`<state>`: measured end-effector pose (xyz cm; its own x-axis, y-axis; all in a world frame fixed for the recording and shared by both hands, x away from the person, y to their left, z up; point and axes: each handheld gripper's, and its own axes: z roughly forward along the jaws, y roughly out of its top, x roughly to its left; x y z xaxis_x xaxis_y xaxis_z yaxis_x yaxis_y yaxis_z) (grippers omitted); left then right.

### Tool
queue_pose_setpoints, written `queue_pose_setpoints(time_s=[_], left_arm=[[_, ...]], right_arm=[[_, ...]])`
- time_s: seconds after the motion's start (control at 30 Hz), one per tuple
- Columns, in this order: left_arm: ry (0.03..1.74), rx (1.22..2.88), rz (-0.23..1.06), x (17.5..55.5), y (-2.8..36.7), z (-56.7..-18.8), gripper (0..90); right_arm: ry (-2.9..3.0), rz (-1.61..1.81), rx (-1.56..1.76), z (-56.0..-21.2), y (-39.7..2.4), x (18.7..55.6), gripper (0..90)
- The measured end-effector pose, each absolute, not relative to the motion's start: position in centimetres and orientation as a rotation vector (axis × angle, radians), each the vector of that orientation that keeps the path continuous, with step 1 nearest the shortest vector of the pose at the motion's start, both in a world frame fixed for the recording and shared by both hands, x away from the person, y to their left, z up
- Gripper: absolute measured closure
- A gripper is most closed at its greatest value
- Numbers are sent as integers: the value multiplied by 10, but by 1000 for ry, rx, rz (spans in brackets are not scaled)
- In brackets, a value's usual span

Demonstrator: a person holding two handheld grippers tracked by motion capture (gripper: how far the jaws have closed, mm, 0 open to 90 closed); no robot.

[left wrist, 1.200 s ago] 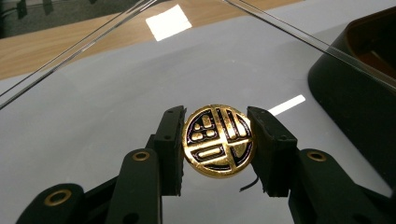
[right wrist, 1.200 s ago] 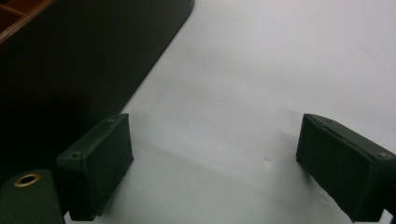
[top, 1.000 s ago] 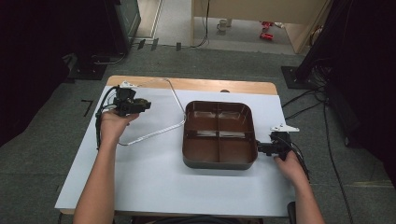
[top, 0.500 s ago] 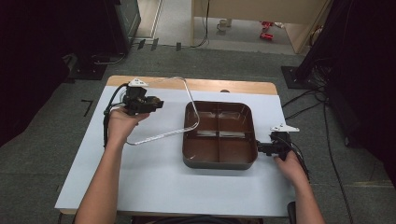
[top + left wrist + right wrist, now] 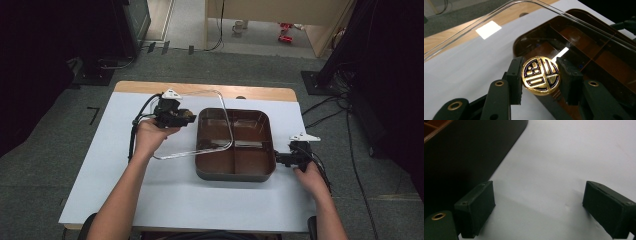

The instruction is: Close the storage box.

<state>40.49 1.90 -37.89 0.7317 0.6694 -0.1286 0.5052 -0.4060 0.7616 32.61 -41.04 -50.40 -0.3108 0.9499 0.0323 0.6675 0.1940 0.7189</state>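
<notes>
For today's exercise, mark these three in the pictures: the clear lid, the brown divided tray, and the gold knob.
clear lid (image 5: 226, 120), high view, right edge of its clear rim.
brown divided tray (image 5: 235, 176), high view, near outer wall.
gold knob (image 5: 541, 75), left gripper view, centre of its patterned face.

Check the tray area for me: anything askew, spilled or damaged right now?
Nothing spilled or broken. The clear lid is tilted, lifted by the left gripper at its gold knob, partly over the brown divided tray. The right gripper sits open beside the tray.

Even overhead light on the white table (image 5: 100, 165); surroundings left and right fall dark. Glare patch on the clear lid (image 5: 488, 29). Near jaws slightly soft.
</notes>
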Motion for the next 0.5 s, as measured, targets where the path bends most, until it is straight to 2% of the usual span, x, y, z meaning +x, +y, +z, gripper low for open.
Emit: queue_pose_setpoints(time_s=[0.5], left_arm=[[768, 2174, 206, 394, -44, -397, 594]], right_arm=[[2054, 900, 1510, -504, -410, 326, 102]])
